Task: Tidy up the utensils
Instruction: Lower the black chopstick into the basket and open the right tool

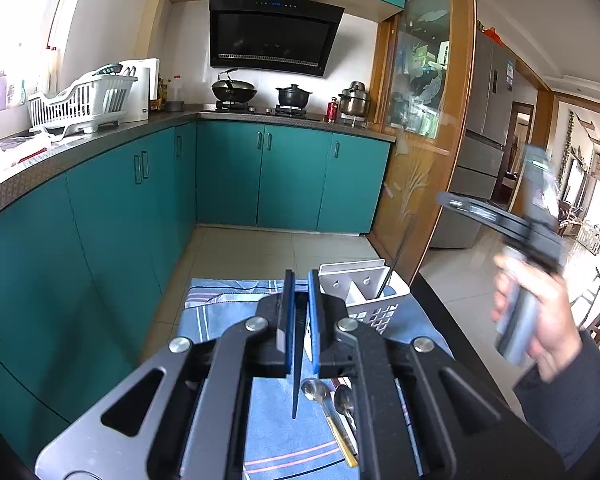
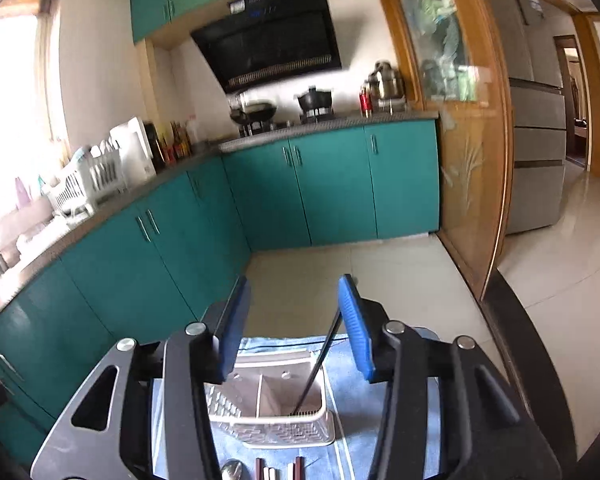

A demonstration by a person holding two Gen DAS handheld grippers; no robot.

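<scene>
My right gripper [image 2: 294, 326] has its jaws spread with nothing pinched, hanging above the white caddy [image 2: 266, 404] where one dark chopstick [image 2: 316, 372] leans in the right compartment, likely just dropped; my left gripper [image 1: 300, 320] is pressed together on another chopstick [image 1: 296, 380], held upright, ready to follow; spoons [image 1: 328, 394] lie on the blue cloth [image 1: 220, 320] below; nothing blocks the caddy.

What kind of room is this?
It looks like a home kitchen. A black range hood hangs over a stove with a wok and a pot, and a white dish rack sits on the counter.
</scene>
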